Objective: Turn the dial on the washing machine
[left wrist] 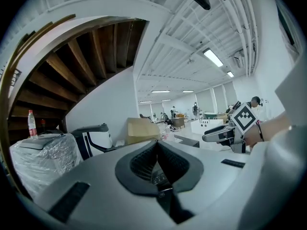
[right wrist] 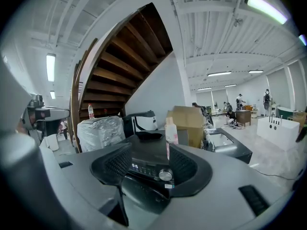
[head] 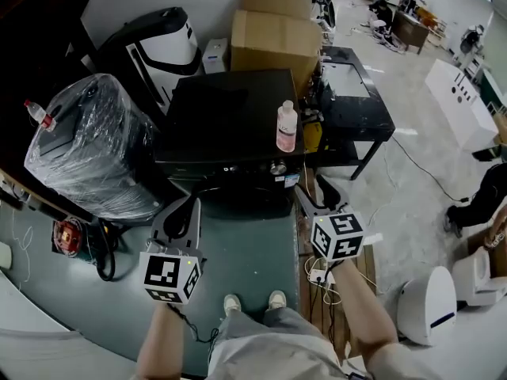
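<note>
A black washing machine [head: 226, 117] stands in front of me, with a silver dial [head: 278, 167] at the right end of its front panel. A pink-and-white bottle [head: 287, 127] stands upright on its top, near the right edge. My right gripper [head: 303, 192] is held open a short way in front of the dial, not touching it. In the right gripper view the dial [right wrist: 165, 175] shows between the spread jaws of that gripper [right wrist: 149, 151], with nothing held. My left gripper [head: 184, 210] hangs lower left of the machine, its tips together and empty; its view [left wrist: 157, 145] looks up at the ceiling.
A plastic-wrapped appliance [head: 91, 149] stands left of the machine, cardboard boxes [head: 273, 38] behind it, and a low black table [head: 356, 105] to the right. Cables and a plug strip [head: 318, 274] lie on the floor by my right foot. A red object [head: 69, 233] sits at the lower left.
</note>
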Demonstrator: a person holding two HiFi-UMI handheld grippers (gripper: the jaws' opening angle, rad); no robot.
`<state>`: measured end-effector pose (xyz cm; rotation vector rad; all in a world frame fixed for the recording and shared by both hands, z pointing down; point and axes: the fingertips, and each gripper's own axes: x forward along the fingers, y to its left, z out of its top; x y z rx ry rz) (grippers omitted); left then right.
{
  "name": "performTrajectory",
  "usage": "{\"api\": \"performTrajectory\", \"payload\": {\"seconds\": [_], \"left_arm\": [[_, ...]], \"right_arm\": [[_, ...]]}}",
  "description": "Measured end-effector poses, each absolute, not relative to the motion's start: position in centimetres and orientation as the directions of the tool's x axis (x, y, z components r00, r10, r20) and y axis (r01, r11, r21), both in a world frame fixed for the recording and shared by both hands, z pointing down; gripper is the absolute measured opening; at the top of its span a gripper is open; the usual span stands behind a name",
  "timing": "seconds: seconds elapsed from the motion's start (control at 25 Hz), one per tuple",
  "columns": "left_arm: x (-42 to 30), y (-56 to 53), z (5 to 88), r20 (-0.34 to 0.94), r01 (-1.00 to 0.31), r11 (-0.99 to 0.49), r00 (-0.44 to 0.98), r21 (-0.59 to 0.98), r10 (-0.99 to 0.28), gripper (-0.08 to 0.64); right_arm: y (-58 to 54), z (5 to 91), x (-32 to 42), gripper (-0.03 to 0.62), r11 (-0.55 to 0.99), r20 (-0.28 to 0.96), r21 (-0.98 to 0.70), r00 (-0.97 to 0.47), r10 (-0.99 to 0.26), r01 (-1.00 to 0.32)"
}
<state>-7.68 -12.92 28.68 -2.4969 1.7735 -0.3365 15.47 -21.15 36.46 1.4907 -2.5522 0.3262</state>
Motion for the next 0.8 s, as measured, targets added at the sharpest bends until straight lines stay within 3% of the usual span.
{"api": "performTrajectory", "payload": {"seconds": [0.8], "left_arm": [[-11.6, -19.7, 41.8, 0.131, -0.914, -0.358, 0.337, -0.192, -0.932, 0.020]], "right_arm": [[-29.7, 51.7, 11.9, 0.281, 0.397, 0.292, -0.106, -0.410, -0.864, -0.912]]}}
